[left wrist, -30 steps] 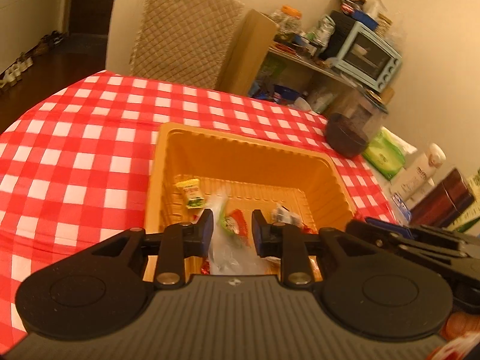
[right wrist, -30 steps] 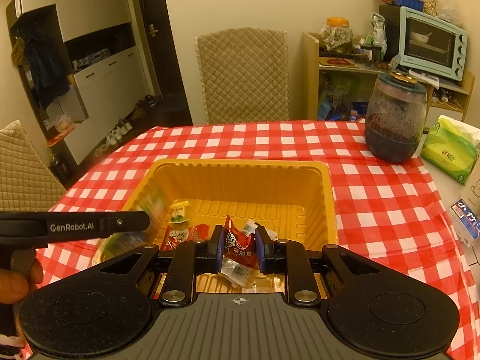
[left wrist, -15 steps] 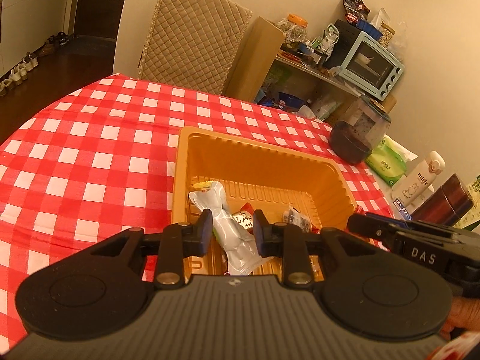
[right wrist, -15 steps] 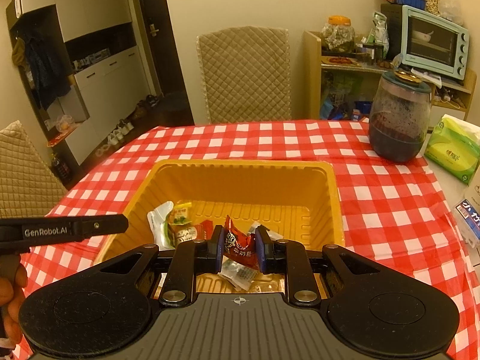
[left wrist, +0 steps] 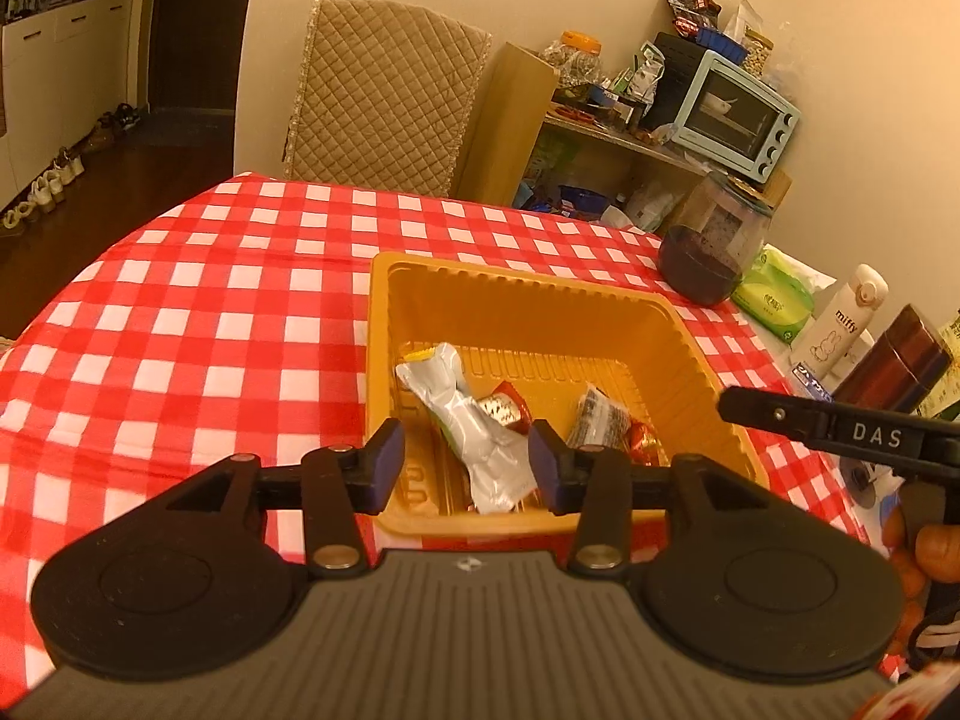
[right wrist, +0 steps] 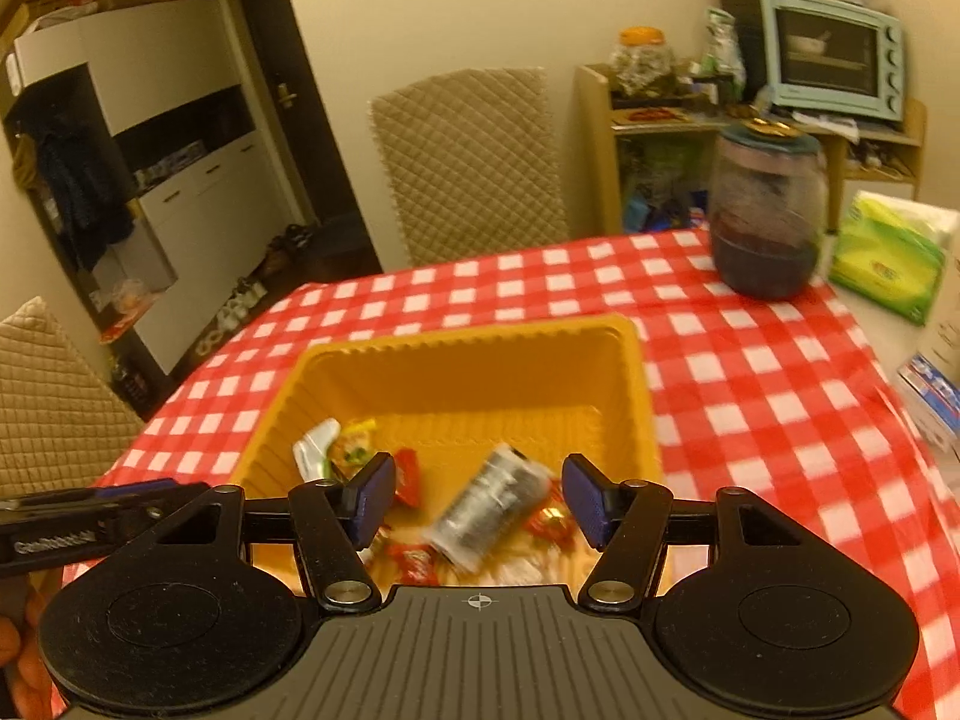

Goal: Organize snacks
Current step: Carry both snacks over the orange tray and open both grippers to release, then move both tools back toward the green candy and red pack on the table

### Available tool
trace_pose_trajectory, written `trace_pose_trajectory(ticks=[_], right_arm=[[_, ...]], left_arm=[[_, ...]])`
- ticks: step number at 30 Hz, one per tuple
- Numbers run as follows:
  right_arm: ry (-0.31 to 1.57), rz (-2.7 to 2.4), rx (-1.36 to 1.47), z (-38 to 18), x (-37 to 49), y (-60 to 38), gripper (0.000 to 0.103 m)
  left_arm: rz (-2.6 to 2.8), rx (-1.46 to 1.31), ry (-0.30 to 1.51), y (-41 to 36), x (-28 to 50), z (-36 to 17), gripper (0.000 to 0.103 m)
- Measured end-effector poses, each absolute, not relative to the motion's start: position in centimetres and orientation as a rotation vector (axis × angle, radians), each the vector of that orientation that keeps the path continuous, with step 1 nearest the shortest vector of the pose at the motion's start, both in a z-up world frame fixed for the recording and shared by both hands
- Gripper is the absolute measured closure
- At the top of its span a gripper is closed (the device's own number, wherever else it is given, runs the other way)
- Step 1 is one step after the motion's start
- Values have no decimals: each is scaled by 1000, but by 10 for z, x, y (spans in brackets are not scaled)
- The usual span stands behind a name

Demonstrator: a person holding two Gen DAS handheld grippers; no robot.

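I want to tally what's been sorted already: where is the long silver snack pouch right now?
The silver pouch lies inside the orange tray, along its left side in the left wrist view, beside a red-wrapped snack and just ahead of the open left claw.

You see a table [left wrist: 198,324] under a red-and-white checked cloth filling the middle of the left view. An orange tray [left wrist: 690,360] sits on it at centre. At the right edge stand a dark jar [left wrist: 711,252], a green tissue pack [left wrist: 777,297], a white bottle [left wrist: 843,324] and a brown flask [left wrist: 897,363].
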State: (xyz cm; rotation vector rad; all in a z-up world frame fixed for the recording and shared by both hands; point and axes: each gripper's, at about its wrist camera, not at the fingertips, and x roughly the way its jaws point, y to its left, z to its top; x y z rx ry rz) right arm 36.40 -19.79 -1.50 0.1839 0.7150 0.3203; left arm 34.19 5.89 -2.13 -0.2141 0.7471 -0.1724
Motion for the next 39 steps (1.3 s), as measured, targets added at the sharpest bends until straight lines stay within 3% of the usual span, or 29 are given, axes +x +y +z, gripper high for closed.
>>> trace_pose_trajectory(ticks=[22,39], right_arm=[[745,255,221,6,204,-214,41],[760,262,198,7,130,-210,41]], left_arm=[[-142,-202,735,48,200,16,54],[-102,-160,766,34,117,9,38]])
